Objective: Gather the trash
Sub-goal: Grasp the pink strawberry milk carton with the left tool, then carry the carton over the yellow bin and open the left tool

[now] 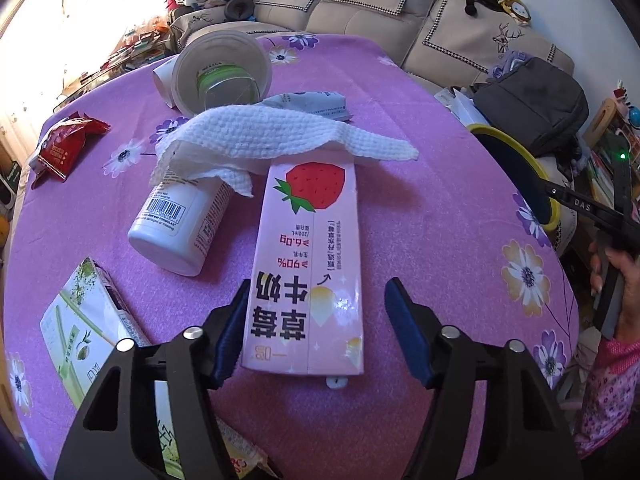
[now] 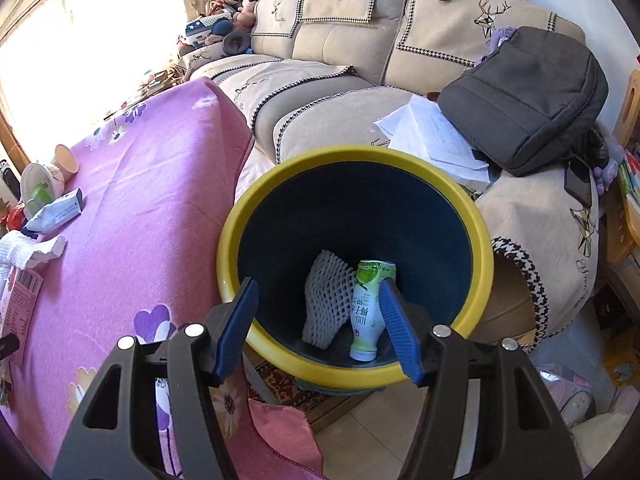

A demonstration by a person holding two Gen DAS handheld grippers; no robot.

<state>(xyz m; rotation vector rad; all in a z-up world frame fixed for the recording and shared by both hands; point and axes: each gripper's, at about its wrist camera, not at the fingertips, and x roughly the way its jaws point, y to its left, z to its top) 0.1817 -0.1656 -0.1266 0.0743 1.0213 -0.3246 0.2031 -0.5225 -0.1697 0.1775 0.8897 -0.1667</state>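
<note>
Carton point(image 1: 306, 268) between fingers point(image 1: 230, 332) — ungripped

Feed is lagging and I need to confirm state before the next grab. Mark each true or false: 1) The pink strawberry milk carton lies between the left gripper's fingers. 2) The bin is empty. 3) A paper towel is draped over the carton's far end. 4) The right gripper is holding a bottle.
1) True: the strawberry milk carton lies flat between the left gripper fingers, with a gap on one side.
2) False: the bin holds a green-labelled bottle and a foam net.
3) True: the paper towel covers it.
4) False: the right gripper is open, empty, above the bin.
</note>
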